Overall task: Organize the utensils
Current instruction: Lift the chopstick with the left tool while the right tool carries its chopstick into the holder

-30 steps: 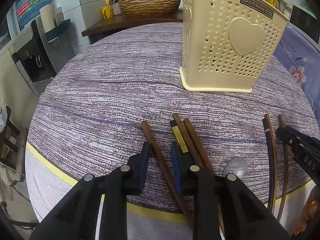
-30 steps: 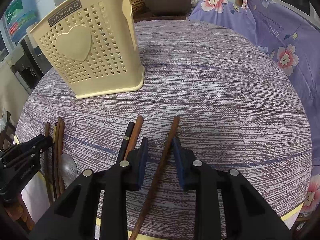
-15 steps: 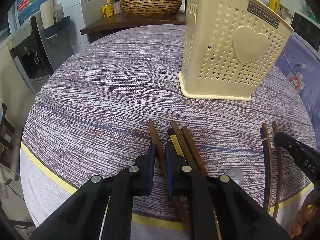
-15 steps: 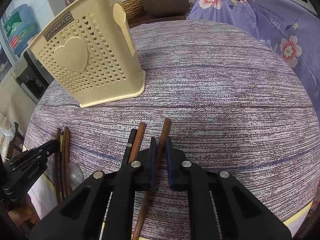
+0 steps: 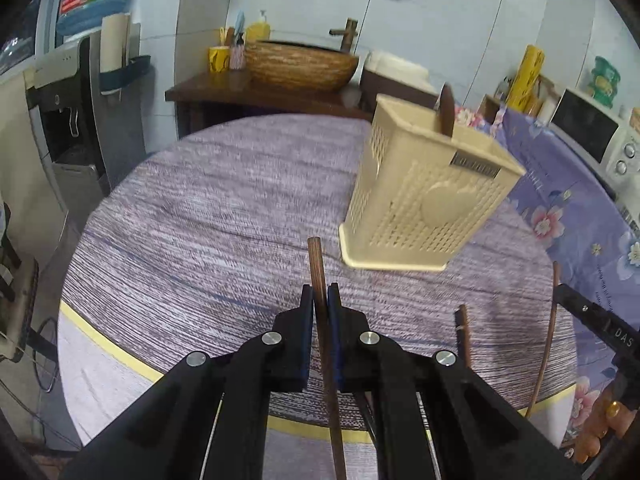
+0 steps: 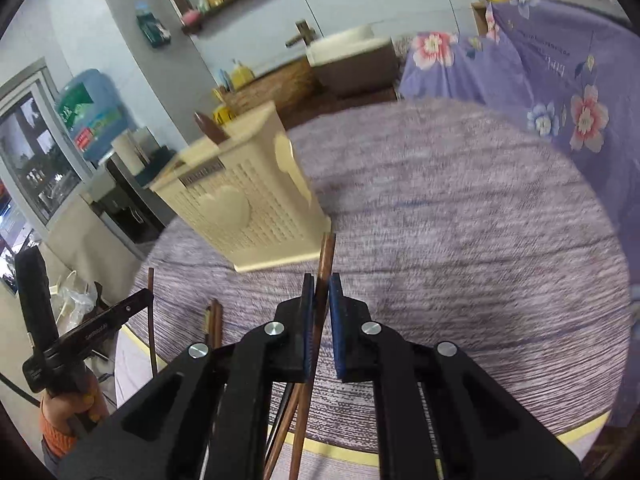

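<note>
While both of your grippers sit above the round desk with the purple-grey streaked cloth [image 5: 208, 216], each has a utensil clamped. Your left gripper [image 5: 320, 304] has its blue-padded fingers [image 5: 307, 312] closed tight on a dark brown wooden chopstick [image 5: 316, 264]; the stick runs straight forward between the pads, its blunt tip projecting ahead of the fingers toward the base of the cream perforated plastic utensil basket with a raised heart on its side [image 5: 424, 208]. The tip is near that base but apart from it. Your right gripper [image 6: 319, 300] is likewise closed on a reddish-brown wooden chopstick [image 6: 326, 256], whose tip stands just short of the basket's near corner [image 6: 248, 216] in the right wrist view. A dark brown handle [image 5: 446, 114] rises out of the basket's open top.

Remaining on the desk: a short dark chopstick [image 5: 464, 332] right of your left fingers, and a thin brown stick [image 5: 552, 320] further right, beside your right gripper's body. From the right wrist view, a pair of brown chopsticks [image 6: 214, 320] lies left of the fingers, with another thin stick [image 6: 152, 320] further left. Both views are motion-blurred, so whether the held sticks are clear of the cloth cannot be told.
</note>
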